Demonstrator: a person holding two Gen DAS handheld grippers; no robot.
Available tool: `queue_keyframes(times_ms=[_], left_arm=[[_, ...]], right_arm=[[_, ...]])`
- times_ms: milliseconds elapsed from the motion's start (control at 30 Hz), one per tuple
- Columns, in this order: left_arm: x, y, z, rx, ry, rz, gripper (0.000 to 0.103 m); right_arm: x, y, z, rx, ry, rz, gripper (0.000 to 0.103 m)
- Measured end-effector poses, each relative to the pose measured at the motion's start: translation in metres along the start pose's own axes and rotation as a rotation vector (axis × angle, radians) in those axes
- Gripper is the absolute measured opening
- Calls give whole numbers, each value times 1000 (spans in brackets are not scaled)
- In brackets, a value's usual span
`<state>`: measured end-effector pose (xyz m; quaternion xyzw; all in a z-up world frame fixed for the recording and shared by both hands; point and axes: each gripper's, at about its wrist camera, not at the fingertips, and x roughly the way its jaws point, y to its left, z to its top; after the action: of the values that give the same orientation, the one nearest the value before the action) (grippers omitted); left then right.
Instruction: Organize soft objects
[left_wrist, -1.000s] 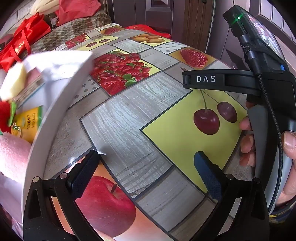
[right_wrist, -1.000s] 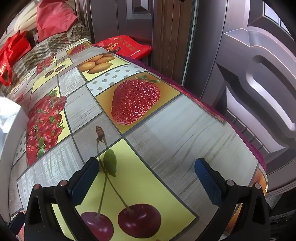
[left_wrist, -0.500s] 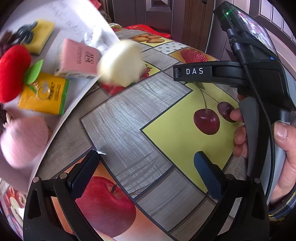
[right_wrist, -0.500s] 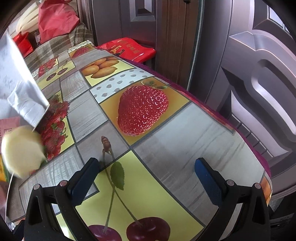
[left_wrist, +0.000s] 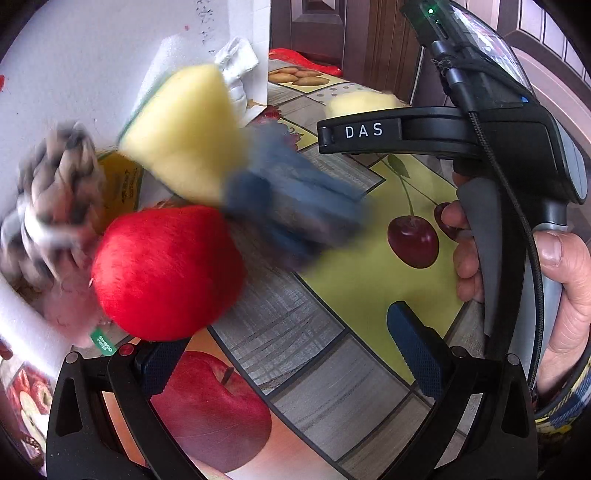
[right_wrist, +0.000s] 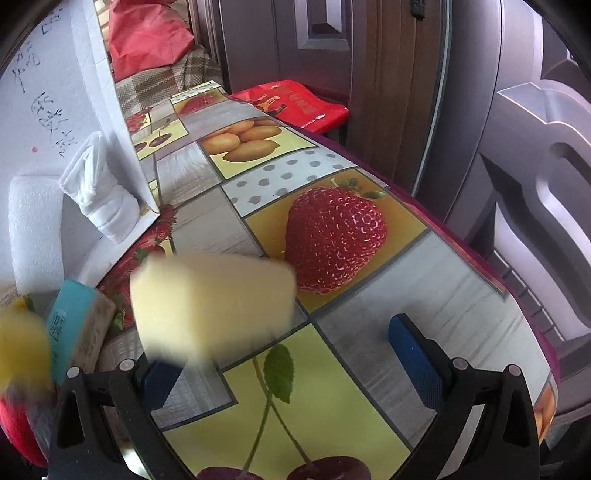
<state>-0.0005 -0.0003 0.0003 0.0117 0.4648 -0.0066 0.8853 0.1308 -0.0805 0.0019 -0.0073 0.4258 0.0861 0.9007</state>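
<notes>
White box (left_wrist: 74, 66) tilts over the fruit-print tablecloth (left_wrist: 332, 369), soft objects blurred at its mouth. Red plush (left_wrist: 166, 273) lies just beyond the left gripper (left_wrist: 288, 354), jaws spread, empty. Yellow sponge (left_wrist: 184, 136) and blue cloth (left_wrist: 295, 206) lie farther out. Pale sponge (right_wrist: 214, 302) sits at the left finger of the right gripper (right_wrist: 288, 358), released.

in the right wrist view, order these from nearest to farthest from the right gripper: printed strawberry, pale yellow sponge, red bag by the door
1. pale yellow sponge, blurred, just above the left finger of the right gripper
2. printed strawberry, mid-table, right of centre
3. red bag, beyond the table's far edge
</notes>
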Motion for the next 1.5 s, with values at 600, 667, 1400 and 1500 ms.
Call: queue_keyframes(times_ms=[600, 667, 1400, 1500], left_arm=[[0, 4, 2, 0, 0, 0, 103], [0, 4, 2, 0, 0, 0, 103], [0, 4, 2, 0, 0, 0, 103], [0, 4, 2, 0, 0, 0, 103]], right_arm=[[1, 2, -1, -21, 4, -10, 103], [1, 2, -1, -21, 3, -10, 103], [-1, 0, -1, -17, 3, -3, 103], [-1, 0, -1, -16, 3, -3, 103]])
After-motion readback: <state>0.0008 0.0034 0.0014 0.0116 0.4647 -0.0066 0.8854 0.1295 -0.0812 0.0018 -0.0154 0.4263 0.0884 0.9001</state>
